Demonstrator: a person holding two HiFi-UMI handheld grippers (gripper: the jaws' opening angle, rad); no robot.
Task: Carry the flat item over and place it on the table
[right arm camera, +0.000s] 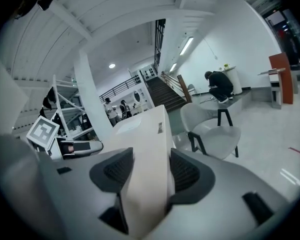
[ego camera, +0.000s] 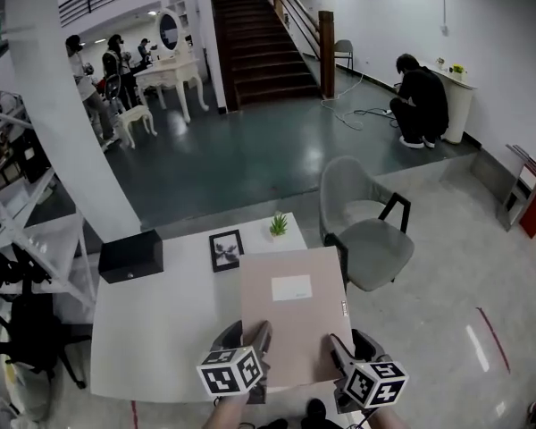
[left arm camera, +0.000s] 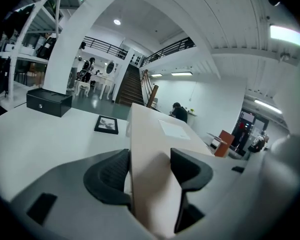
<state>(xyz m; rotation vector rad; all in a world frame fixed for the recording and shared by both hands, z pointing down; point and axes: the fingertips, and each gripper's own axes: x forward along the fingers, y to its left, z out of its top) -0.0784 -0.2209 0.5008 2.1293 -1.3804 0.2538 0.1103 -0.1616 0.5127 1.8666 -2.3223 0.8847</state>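
Together, left claw [ego camera: 247,336] and right claw [ego camera: 350,345] clamp the near edge of the board [ego camera: 290,315]. A picture [ego camera: 226,249] stands just left of it on the surface [ego camera: 161,329].

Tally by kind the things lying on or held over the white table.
Black box: 1
Picture frame: 1
Potted plant: 1
Flat beige board, held above the near edge: 1
Total: 4

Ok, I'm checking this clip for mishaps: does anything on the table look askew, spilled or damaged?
Nothing stands out. The left gripper and right gripper clamp the near edge of the flat beige item over the white table; the black box, picture frame and small plant sit tidily, no spill or damage showing.
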